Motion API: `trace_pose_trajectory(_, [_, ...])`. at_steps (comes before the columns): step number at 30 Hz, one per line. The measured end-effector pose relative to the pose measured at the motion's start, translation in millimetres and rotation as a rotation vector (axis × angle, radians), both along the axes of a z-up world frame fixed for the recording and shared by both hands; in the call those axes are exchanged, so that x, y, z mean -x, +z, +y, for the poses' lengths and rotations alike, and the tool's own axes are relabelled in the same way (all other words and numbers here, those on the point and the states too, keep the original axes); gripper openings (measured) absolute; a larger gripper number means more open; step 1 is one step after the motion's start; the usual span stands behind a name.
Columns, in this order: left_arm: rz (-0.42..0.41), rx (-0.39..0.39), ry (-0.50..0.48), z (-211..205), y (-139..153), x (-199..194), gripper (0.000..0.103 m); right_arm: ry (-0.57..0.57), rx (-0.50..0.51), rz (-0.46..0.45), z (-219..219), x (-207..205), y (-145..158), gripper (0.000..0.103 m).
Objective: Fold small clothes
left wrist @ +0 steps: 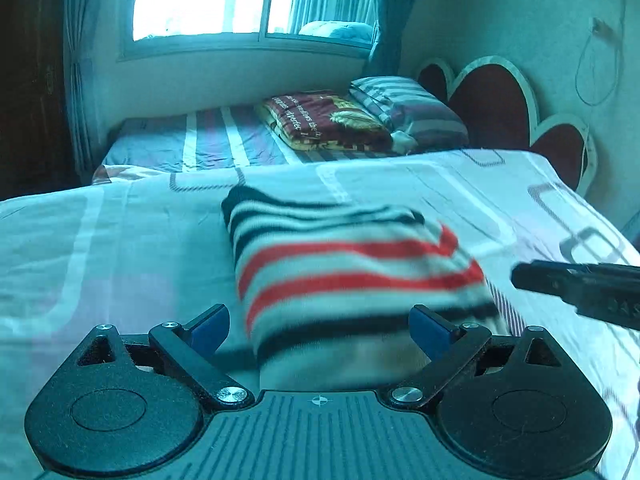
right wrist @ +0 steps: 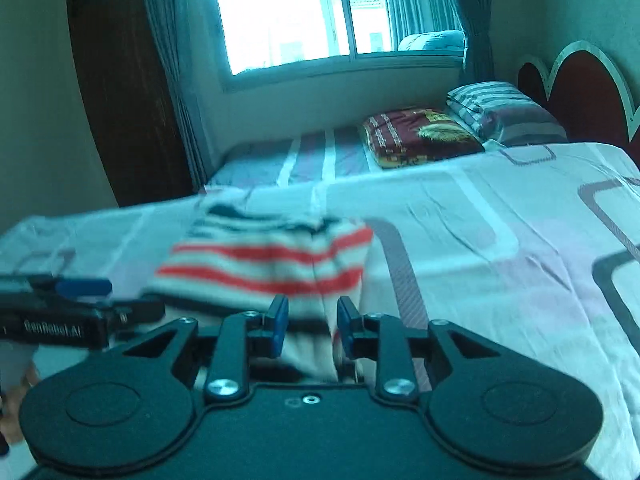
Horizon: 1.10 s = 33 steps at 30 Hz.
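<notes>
A folded striped garment [left wrist: 352, 260] [right wrist: 272, 260], white with red and dark bands, lies on the pale patterned bedsheet [left wrist: 120, 240] [right wrist: 480, 240]. My left gripper [left wrist: 320, 330] is open wide, and the garment's near edge sits between its blue pads without touching them. My right gripper [right wrist: 312, 322] has its jaws a little apart, with the garment's near right corner in the gap; the pads do not seem to press on it. Each gripper shows in the other's view: the right gripper [left wrist: 580, 284] beside the garment's right edge, the left gripper [right wrist: 80, 300] at its left.
Behind this bed stands a second bed [left wrist: 200, 140] with a striped sheet, a folded maroon blanket [left wrist: 328, 120] and a striped pillow [left wrist: 408, 104]. A red scalloped headboard [left wrist: 496, 96] is at the right and a dark wardrobe [right wrist: 120, 100] at the left, under a bright window.
</notes>
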<state>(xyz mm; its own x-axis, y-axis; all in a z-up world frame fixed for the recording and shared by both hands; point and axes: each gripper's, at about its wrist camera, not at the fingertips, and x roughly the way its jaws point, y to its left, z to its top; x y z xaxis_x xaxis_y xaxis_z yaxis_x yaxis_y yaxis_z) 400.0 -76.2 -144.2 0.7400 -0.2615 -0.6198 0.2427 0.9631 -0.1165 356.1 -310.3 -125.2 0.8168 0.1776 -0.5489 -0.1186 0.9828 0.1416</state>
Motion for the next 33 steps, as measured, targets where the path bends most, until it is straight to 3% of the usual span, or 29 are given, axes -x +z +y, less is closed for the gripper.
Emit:
trace_pose_trajectory(6, [0.089,0.009,0.034,-8,-25,-67,0.095,0.012,-0.009,0.033,16,-66,-15,0.025])
trace_pose_trajectory(11, [0.126,0.013,0.115,-3,-48,-105,0.095,0.049,0.102,0.004,38,-107,-24,0.024])
trace_pose_trajectory(14, [0.162,0.058,0.162,4,-59,-113,0.095,0.078,0.187,0.101,48,-127,-58,0.025])
trace_pose_trajectory(17, [0.166,0.081,0.175,6,-69,-112,0.096,0.086,0.197,0.066,50,-124,-68,0.027])
trace_pose_trajectory(21, [0.151,0.050,0.165,2,-70,-113,0.096,0.068,0.101,0.071,36,-123,-70,0.026])
trace_pose_trajectory(26, [0.140,0.038,0.167,2,-69,-112,0.097,0.050,0.163,0.027,46,-114,-72,0.027])
trace_pose_trajectory(33, [0.135,-0.022,0.182,-2,-63,-109,0.100,0.052,0.172,0.052,48,-120,-67,0.029])
